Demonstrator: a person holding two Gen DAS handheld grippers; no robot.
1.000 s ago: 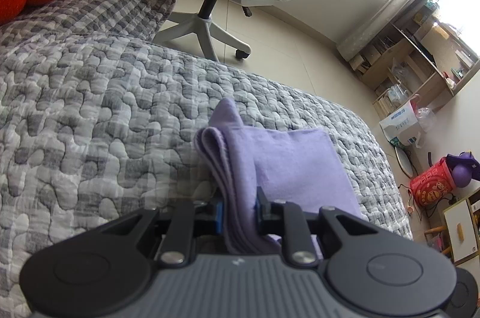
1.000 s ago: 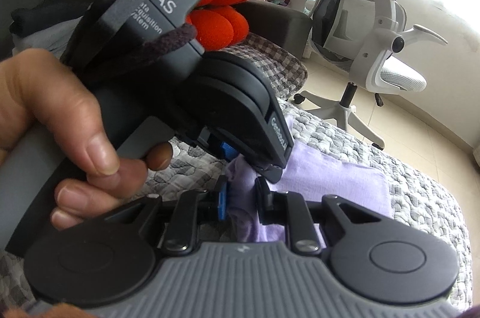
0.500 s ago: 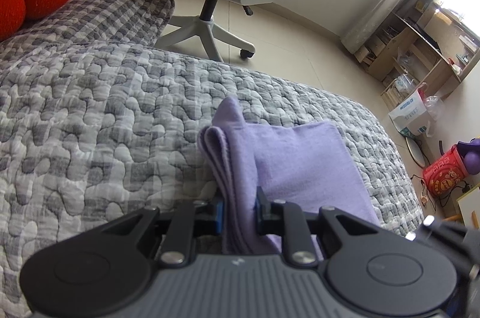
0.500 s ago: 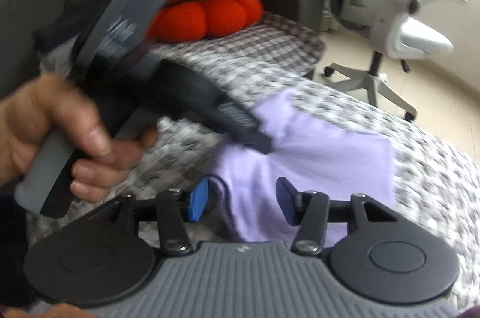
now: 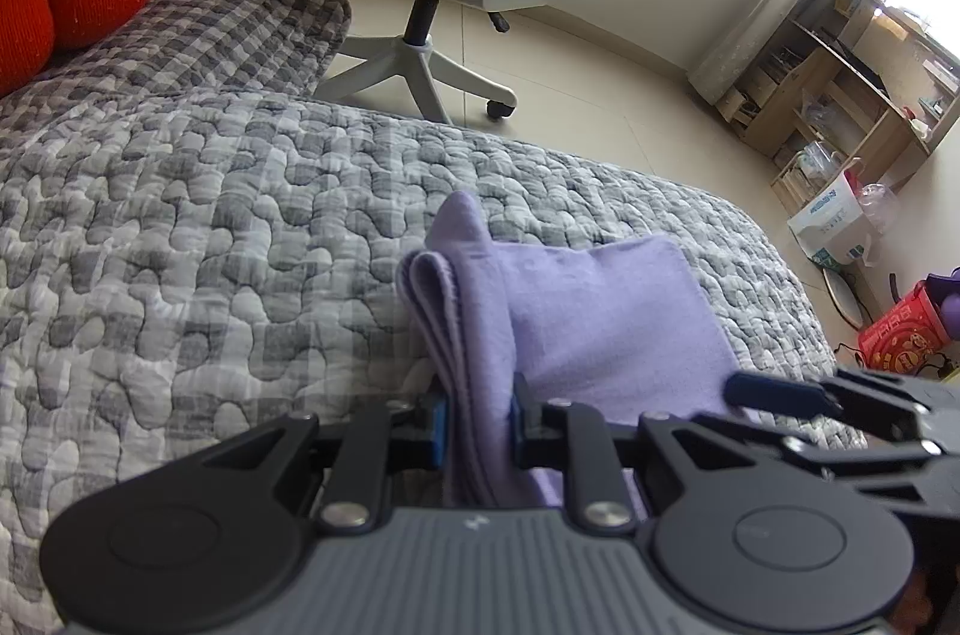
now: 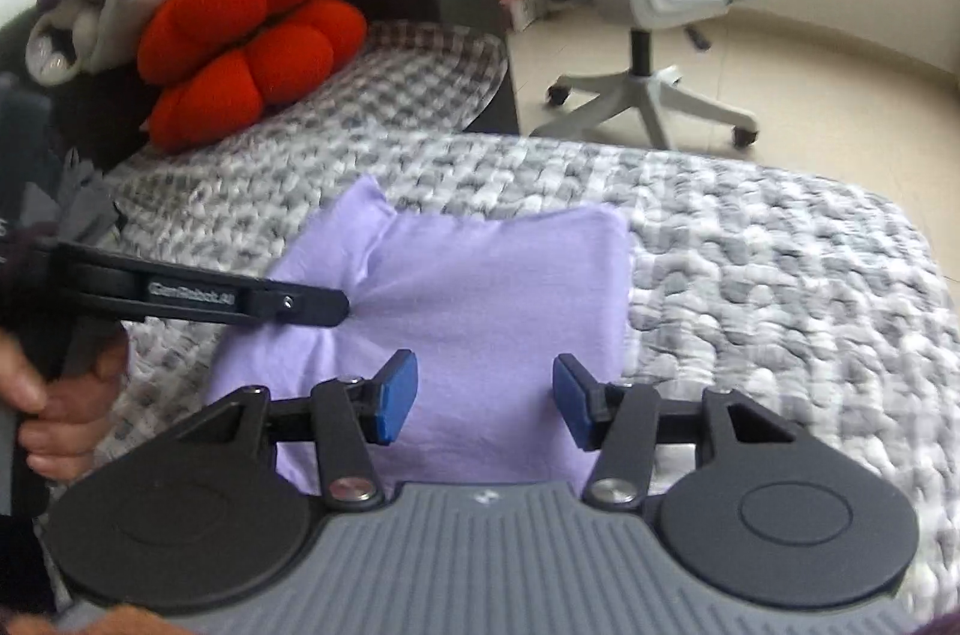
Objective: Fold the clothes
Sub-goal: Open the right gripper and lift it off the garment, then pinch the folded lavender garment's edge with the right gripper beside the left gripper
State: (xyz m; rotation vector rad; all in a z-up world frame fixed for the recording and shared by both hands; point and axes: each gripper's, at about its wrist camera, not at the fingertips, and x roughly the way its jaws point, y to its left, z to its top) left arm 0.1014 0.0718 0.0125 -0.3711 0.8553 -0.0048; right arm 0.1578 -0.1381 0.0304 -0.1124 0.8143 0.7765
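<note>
Lilac cloth (image 6: 480, 287), grey-checked quilt (image 5: 210, 227)

Right gripper (image 6: 485, 398): black linkage arms, blue pads, silver screws, ribbed grey body. Left gripper (image 6: 345, 304): white lettering, blurred, possibly "GenRobot.AI".

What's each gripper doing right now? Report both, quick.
Left gripper: closed on the bunched edge of the purple cloth.
Right gripper: open, fingers apart above the cloth, holding nothing.
</note>
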